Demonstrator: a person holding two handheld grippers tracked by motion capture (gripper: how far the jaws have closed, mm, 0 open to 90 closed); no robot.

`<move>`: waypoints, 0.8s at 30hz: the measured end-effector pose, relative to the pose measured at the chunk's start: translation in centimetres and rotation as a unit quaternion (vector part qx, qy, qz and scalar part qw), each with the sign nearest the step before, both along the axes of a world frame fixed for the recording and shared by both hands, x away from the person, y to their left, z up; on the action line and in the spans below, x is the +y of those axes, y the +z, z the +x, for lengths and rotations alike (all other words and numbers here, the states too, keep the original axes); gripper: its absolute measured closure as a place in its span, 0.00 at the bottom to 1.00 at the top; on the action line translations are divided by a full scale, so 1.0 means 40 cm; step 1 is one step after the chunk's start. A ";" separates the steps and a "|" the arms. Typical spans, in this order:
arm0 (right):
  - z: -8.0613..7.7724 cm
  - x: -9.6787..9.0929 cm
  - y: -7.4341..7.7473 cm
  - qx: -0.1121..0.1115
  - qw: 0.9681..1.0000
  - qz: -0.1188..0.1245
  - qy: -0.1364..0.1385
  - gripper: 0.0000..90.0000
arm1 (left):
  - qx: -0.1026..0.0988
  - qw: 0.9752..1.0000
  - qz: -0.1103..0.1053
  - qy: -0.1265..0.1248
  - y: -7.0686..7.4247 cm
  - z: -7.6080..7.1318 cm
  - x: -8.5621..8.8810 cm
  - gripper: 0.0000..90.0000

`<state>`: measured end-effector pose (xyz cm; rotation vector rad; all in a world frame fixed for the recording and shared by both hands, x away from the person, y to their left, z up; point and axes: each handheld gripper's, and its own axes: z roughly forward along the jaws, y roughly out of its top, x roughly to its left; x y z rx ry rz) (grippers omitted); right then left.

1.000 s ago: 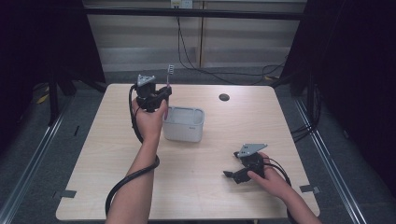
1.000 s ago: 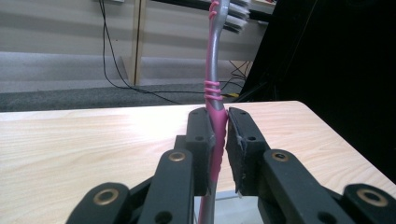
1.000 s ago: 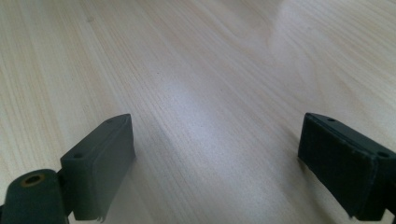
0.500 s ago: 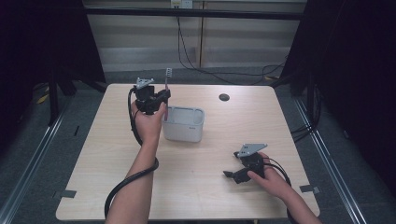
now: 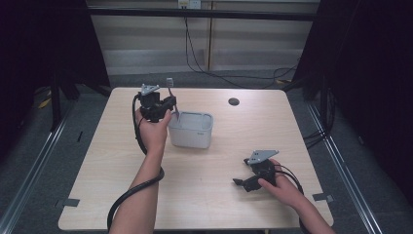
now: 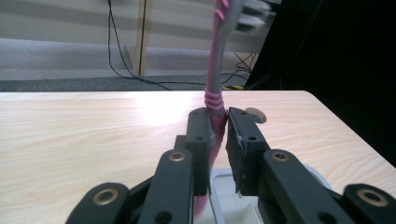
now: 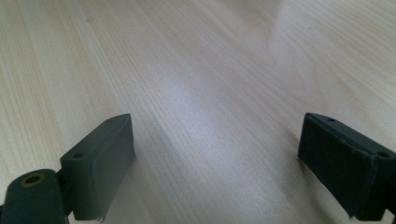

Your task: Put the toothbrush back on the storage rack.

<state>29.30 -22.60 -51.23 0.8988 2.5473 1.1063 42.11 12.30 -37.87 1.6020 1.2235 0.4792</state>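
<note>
High view: the left gripper [image 5: 168, 103], raised above the far left of the desk [image 5: 122, 195], clamps a pink toothbrush [image 5: 171, 95] upright just beside the rim of a grey tub [image 5: 191, 134]. The left gripper view has the jaws pinched on the pink handle [image 6: 215, 100] low on its length, bristle head [image 6: 252, 21] up and blurred at the top of the frame, with the tub's rim [image 6: 222, 186] directly below. Held so near one end, the brush could pivot or slip between the pads, and its lower tip could catch the rim and tip the light tub. The left forearm reaches forward, wrist cocked back. The right gripper [image 5: 243, 183] rests on the near right of the desk, jaws wide apart and holding nothing, hand laid over it.
</note>
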 end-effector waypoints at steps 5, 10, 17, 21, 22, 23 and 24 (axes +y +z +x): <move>0.000 0.000 0.000 0.000 1.000 0.000 0.000 0.11 | 0.004 1.000 -0.002 -0.001 -0.005 -0.005 0.000 0.89; 0.000 0.000 0.000 0.000 1.000 0.000 0.000 0.11 | 0.002 1.000 0.000 -0.006 -0.006 -0.010 -0.001 0.94; 0.000 0.000 0.000 0.000 1.000 0.000 0.000 0.11 | 0.008 1.000 0.005 -0.007 -0.010 -0.014 0.000 0.94; 0.000 0.000 0.000 0.000 1.000 0.000 0.000 0.11 | 0.011 1.000 0.012 -0.011 -0.015 -0.019 0.000 0.94; 0.000 0.000 0.000 0.000 1.000 -0.001 0.001 0.11 | 0.012 1.000 0.012 -0.011 -0.016 -0.020 0.002 0.93; 0.000 0.000 0.000 -0.001 1.000 -0.001 0.001 0.11 | 0.013 1.000 0.013 -0.011 -0.018 -0.021 0.003 0.92; 0.000 0.000 0.000 0.000 1.000 -0.001 0.001 0.11 | 0.015 1.000 0.015 -0.010 -0.020 -0.023 0.007 0.91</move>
